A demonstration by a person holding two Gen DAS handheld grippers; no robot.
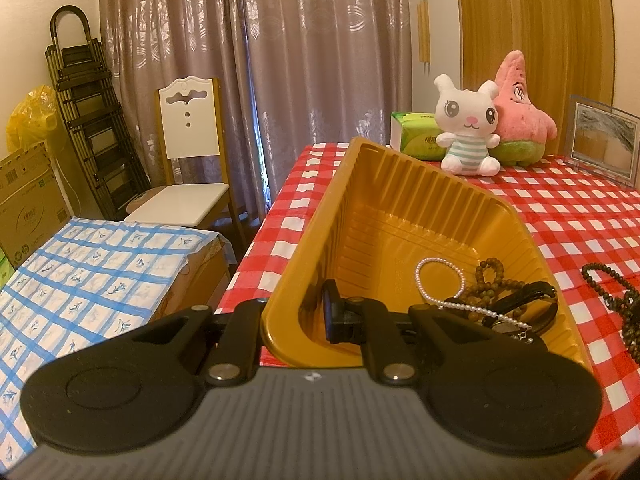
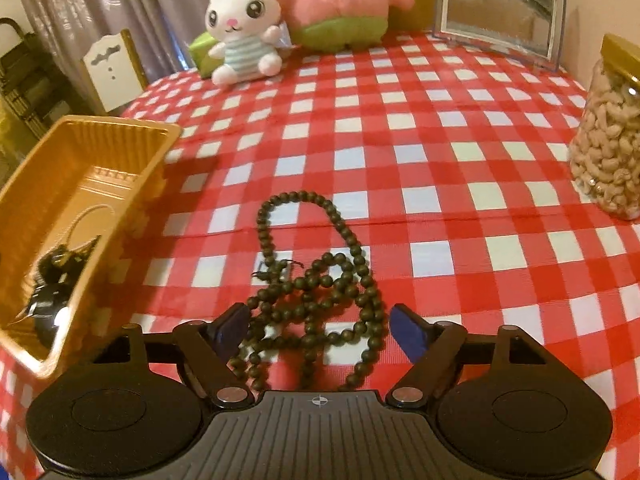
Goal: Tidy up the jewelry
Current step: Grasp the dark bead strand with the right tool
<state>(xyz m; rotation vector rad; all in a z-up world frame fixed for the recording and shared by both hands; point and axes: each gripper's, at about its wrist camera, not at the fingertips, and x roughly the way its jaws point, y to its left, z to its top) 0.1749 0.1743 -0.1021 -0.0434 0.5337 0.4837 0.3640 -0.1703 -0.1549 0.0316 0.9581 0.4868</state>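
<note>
- L claw (image 1: 298,316): pinched tight on near wall of tray (image 1: 404,200), one finger inside, one outside; tray tilted, far end raised off cloth (image 1: 560,216).
- In tray, approx 3 o'clock of L claw: pearls (image 1: 440,280), brown beads (image 1: 490,276), black strap item.
- R claw (image 2: 316,328): jaws spread wide, dark beads (image 2: 320,280) on cloth between the tips, no pad contact seen.
- Tray at 9 o'clock of R claw; nut jar (image 2: 608,152) at 2 o'clock; plush toys (image 2: 244,28) at 12, far edge.

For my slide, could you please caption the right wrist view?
Open right gripper straddles dark bead necklace on checked tablecloth, gold tray alongside.
</note>
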